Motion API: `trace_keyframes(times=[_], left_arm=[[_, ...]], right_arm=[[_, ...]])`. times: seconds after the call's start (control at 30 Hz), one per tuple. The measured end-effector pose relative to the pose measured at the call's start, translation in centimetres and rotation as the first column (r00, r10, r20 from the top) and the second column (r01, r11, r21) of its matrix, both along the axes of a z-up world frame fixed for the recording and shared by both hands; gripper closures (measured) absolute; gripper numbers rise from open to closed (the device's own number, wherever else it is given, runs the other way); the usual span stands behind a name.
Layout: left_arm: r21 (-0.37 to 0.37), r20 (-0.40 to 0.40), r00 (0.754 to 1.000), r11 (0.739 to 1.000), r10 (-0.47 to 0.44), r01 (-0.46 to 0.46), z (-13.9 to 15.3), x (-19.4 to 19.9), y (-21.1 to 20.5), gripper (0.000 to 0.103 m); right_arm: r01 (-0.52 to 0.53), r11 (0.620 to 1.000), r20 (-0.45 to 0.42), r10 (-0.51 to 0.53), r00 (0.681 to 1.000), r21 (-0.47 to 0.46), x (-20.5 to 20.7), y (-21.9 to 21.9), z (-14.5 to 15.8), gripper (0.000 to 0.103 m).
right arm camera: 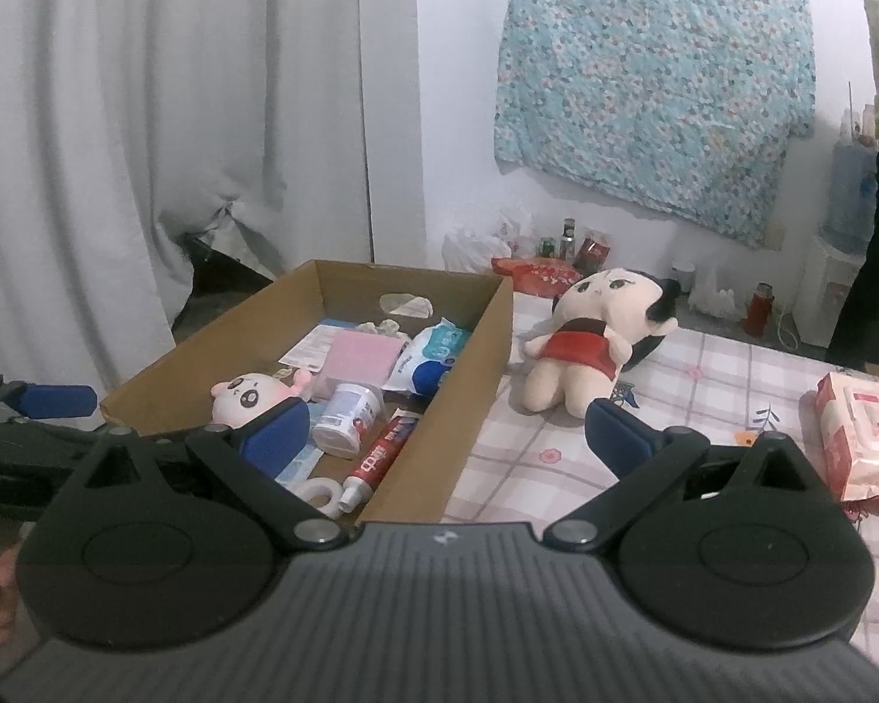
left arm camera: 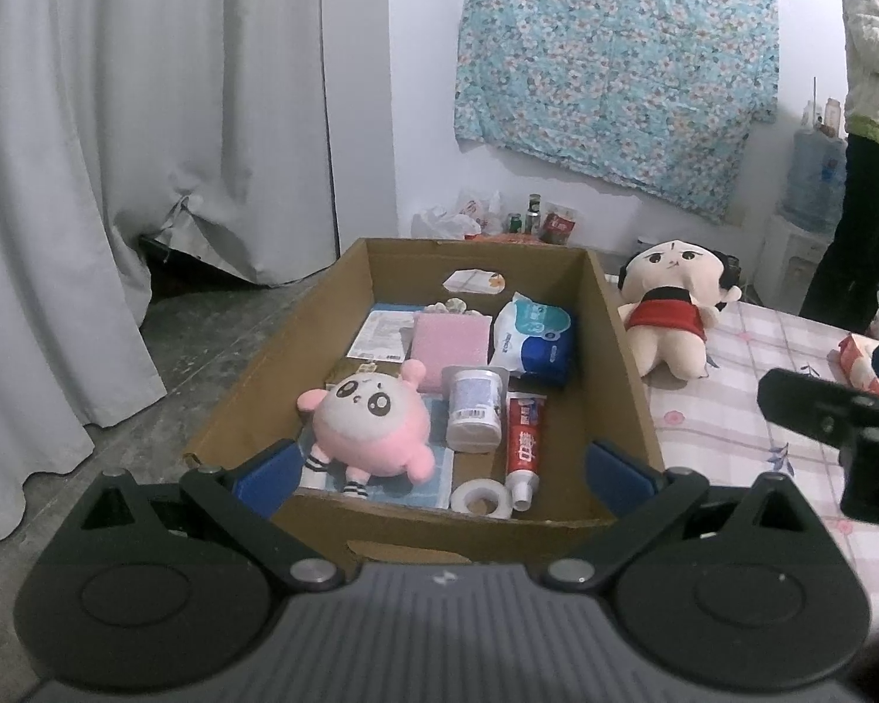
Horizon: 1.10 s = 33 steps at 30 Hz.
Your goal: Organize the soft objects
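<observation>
Left gripper (left arm camera: 444, 471): blue-padded fingers (left arm camera: 266, 471) spread wide and holding nothing, poised at the near wall of the open brown cardboard box (left arm camera: 621, 351).
Right gripper (right arm camera: 446, 433): fingers (right arm camera: 618, 433) wide apart and empty too, straddling the box's right wall (right arm camera: 474, 363), one finger over the box, the other over the bed.
Pink round plush toy (left arm camera: 364, 422): lying in the box's near left part, face up, on a pale blue sheet.
Box contents: a white cylindrical jar (left arm camera: 473, 407) on its side just right of the pink plush; a red-and-white toothpaste tube (left arm camera: 524, 448) beside it; a white tape roll (left arm camera: 479, 497) at the near wall; a pink folded cloth (left arm camera: 450, 340) and a blue-and-white tissue pack (left arm camera: 534, 337) further back.
Big-headed cream doll in a red top (right arm camera: 586, 351): outside the box, lying on the pink checked bedsheet (right arm camera: 703, 410), close to the right wall.
In the way: that cardboard wall stands between the doll and the box interior.
Pink-and-white wipes packet (right arm camera: 864, 436): on the bed at far right, well apart from the doll.
Backdrop: grey curtain (left arm camera: 117, 146) at left, blue floral cloth (left arm camera: 615, 70) on the wall, a person standing (left arm camera: 873, 135) at far right.
</observation>
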<state>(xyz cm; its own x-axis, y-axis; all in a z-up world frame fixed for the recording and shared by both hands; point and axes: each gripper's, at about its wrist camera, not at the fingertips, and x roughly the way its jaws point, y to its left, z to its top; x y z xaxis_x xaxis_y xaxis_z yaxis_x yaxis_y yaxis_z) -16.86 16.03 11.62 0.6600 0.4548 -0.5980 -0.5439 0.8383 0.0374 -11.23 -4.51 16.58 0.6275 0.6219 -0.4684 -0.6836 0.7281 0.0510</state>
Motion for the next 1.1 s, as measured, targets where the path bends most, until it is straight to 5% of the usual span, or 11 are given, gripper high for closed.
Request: trace_keyframes(times=[0.8, 1.1], left_arm=[[-0.021, 0.01, 1.0, 1.0, -0.014, 0.014, -0.3, -0.4, -0.7, 0.0], [0.045, -0.009, 1.0, 0.999, -0.002, 0.003, -0.2, -0.3, -1.4, 0.0]], right_arm=[[-0.017, 1.0, 0.0, 0.017, 1.0, -0.015, -0.5, 0.3, -0.3, 0.001], [-0.029, 1.0, -0.002, 0.029, 1.0, -0.003, -0.6, -0.2, -0.2, 0.001]])
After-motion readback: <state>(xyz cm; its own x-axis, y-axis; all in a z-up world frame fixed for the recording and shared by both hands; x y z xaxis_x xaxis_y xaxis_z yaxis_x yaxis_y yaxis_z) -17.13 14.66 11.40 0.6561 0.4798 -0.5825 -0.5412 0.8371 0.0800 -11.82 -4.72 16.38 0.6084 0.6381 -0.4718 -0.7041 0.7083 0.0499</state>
